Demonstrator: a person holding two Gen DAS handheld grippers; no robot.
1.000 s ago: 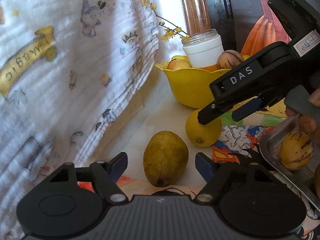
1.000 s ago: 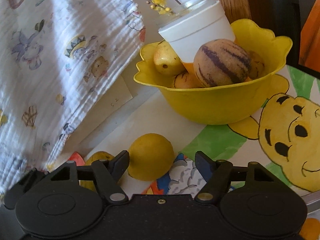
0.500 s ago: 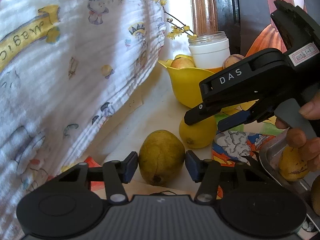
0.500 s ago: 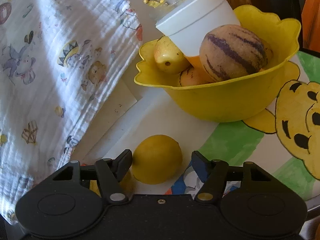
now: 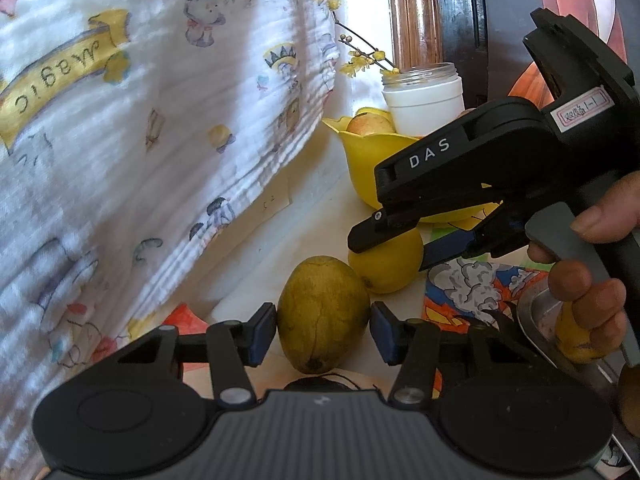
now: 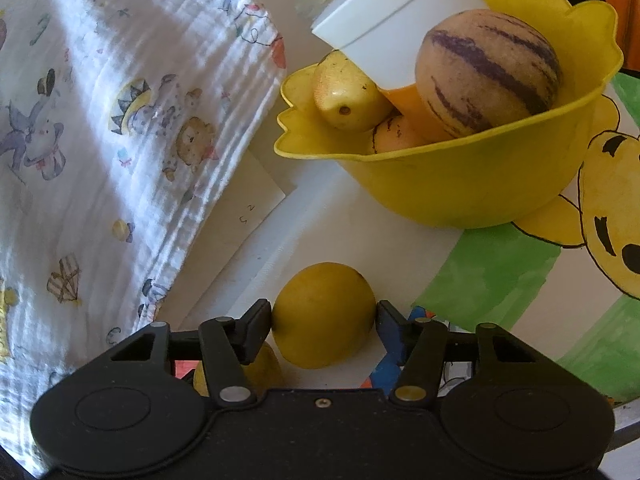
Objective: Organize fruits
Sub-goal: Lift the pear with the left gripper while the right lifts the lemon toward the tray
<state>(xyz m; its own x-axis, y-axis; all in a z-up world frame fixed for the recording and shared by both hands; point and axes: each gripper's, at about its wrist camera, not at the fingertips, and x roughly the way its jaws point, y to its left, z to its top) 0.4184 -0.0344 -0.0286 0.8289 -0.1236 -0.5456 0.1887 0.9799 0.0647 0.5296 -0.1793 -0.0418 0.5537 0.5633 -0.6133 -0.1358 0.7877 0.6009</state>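
A brownish-green pear (image 5: 323,314) lies on the table between the fingers of my left gripper (image 5: 323,330); the left pad touches it, the right pad stands a hair off. A yellow lemon (image 6: 323,314) lies between the fingers of my right gripper (image 6: 323,320), both pads at its sides. The lemon (image 5: 386,262) and the right gripper (image 5: 386,236) also show in the left wrist view, just behind the pear. A yellow bowl (image 6: 480,184) beyond holds a striped pepino melon (image 6: 486,74), a small pear (image 6: 348,98) and a white jar (image 6: 396,24).
A printed white cloth (image 5: 140,120) hangs along the left. A metal tray (image 5: 536,320) with a striped yellow fruit (image 5: 572,340) sits at the right. A cartoon-printed mat (image 6: 560,260) covers the table. A paper note (image 6: 244,208) lies by the cloth.
Both grippers moved forward and narrowed: the left around the pear, the right around the lemon. The fruits have not moved.
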